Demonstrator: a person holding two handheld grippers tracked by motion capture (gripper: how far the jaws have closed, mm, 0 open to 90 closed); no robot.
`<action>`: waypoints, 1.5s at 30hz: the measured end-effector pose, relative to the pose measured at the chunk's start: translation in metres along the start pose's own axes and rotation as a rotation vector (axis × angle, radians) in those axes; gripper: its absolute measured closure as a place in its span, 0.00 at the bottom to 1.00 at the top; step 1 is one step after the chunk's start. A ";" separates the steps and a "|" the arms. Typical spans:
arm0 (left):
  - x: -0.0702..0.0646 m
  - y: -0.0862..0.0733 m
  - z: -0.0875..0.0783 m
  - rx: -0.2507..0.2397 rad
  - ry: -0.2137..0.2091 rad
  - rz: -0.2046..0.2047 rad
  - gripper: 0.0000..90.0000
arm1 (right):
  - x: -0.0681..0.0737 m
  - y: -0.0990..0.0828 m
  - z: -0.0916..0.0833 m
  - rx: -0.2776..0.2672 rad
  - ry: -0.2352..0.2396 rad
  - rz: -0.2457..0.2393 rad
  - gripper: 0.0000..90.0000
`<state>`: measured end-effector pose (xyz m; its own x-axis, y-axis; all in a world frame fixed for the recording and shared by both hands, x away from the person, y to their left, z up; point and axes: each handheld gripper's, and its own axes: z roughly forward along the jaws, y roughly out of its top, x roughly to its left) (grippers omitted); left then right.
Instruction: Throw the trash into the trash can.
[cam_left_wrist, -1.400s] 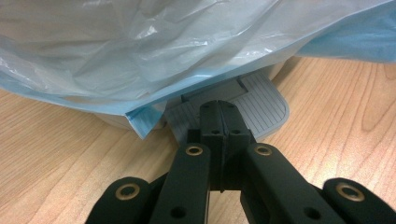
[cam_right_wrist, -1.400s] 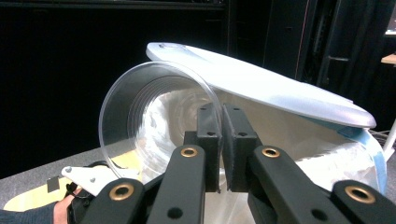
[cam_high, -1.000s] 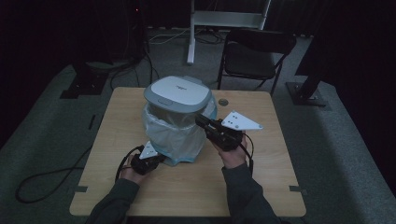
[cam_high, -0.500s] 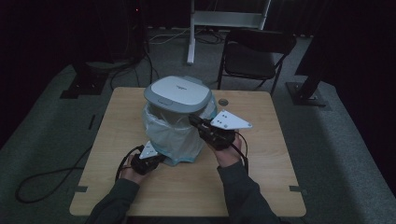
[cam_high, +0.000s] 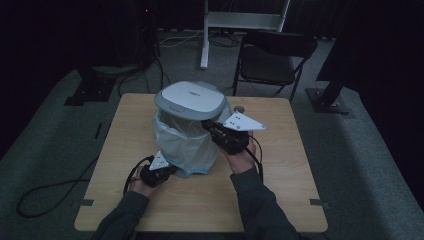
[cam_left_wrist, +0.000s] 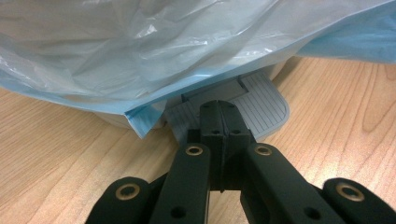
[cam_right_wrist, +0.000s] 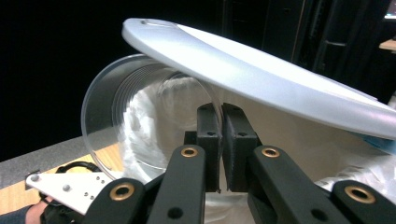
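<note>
Fingers of the right gripper (cam_right_wrist: 219, 149) pinch a clear plastic cup's (cam_right_wrist: 140, 121) thin, flexible rim; left gripper (cam_left_wrist: 219, 140) fingers, together, press the pedal (cam_left_wrist: 261, 105) of the light bin (cam_high: 187, 127).

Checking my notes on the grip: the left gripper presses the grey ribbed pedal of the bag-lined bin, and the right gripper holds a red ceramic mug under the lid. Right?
Not quite. The right gripper holds a clear plastic cup, not a red ceramic mug, as the right gripper view shows. The left gripper does sit on the grey ribbed pedal.

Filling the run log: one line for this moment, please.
left tool: shut, on bin pedal | right tool: holds clear cup at bin opening | lid: raised
</note>
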<state>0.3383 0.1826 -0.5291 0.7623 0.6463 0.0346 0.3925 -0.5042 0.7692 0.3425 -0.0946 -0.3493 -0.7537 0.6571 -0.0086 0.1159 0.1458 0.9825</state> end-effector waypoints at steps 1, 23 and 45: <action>0.000 0.000 0.000 0.000 0.000 0.000 1.00 | -0.001 0.000 0.000 0.002 -0.006 0.004 0.96; 0.000 0.000 0.000 0.004 -0.001 0.005 1.00 | -0.008 -0.002 -0.010 -0.024 -0.061 0.049 0.72; 0.001 0.000 0.001 0.003 0.001 0.005 1.00 | -0.018 -0.026 -0.040 0.016 -0.091 0.067 0.68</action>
<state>0.3394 0.1827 -0.5291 0.7638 0.6443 0.0391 0.3902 -0.5091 0.7672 0.3273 -0.1399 -0.3673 -0.6817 0.7305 0.0398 0.1750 0.1100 0.9784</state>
